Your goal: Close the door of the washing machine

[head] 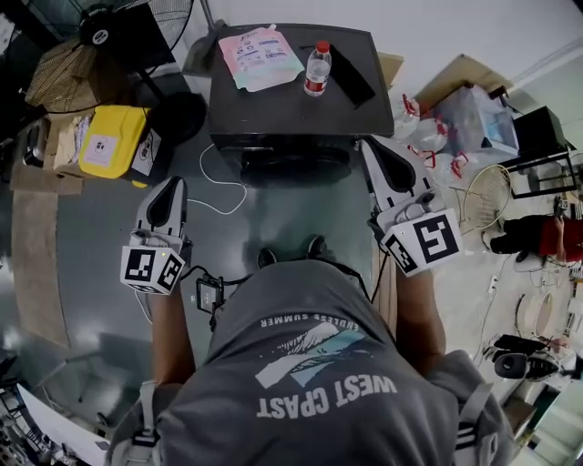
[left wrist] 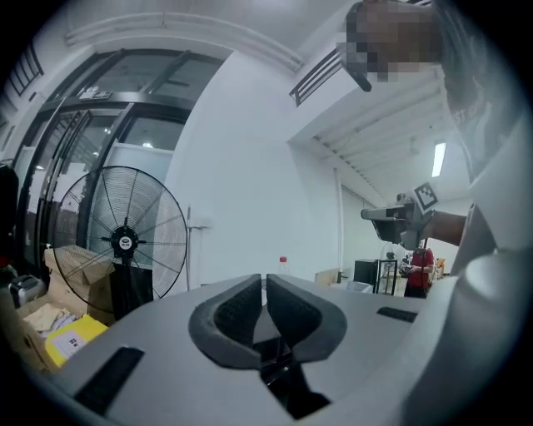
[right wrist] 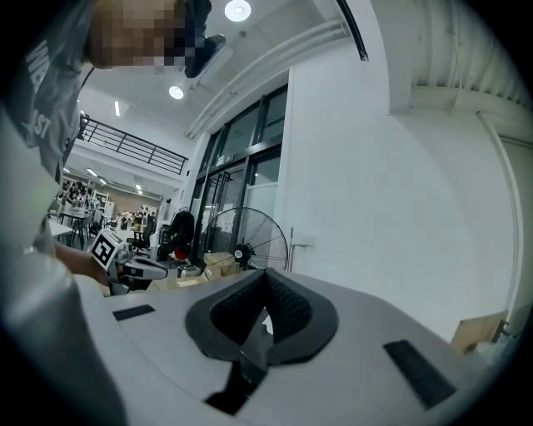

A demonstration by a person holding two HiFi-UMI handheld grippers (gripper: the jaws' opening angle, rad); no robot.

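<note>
Standing before a dark washing machine (head: 301, 109), the person holds both grippers raised and roughly level, one at each side of it. Far out beyond the left gripper (head: 174, 182) lies a yellow pack (head: 111, 141) among cardboard, and a standing fan (head: 137, 23) rises ahead of that gripper and to its left. In the left gripper view its jaws stand together with only a thin slit between the pads, nothing in them, and the fan shows left of the tips. A white cable (head: 219, 187) runs over the floor between the left gripper and the machine. The machine sits between the two grippers and ahead of them. On its top are a pastel pouch (head: 260, 56), a water bottle (head: 317, 68) with a red cap, and a flat black object (head: 351, 75). The door (head: 296, 164) on its front face looks flush with the body, though the steep head view shows little of it. The right gripper (head: 367, 146) has its tips just beside the machine's front right corner; whether they touch it I cannot tell. Its jaws are pressed together and empty. Beyond it to the right lie clear plastic bags (head: 460, 118).
</note>
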